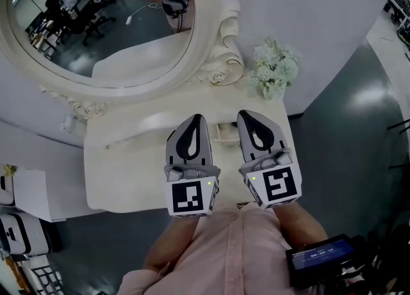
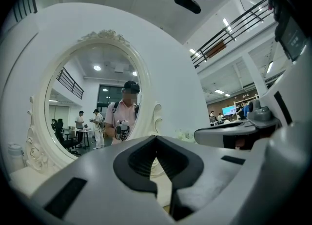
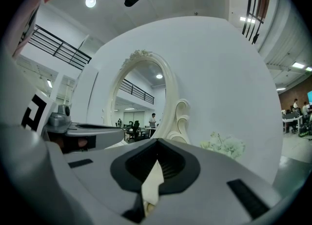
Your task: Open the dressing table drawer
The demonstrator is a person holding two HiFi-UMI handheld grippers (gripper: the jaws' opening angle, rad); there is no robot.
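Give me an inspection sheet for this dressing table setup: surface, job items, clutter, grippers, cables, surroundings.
Surface: cream tabletop of the dressing table.
Job's things: drawer front not in view; oval mirror stands at the back.
Clutter: white flowers at the back right corner; thin stick-like item left of centre, too small to identify.
Grippers: left hand-held gripper and right hand-held gripper side by side over the tabletop, both shut, nothing held.
Cables: nothing seen on the table.
Surroundings: pale curved wall behind, dark floor to the right, white units to the left, a person at the front edge.
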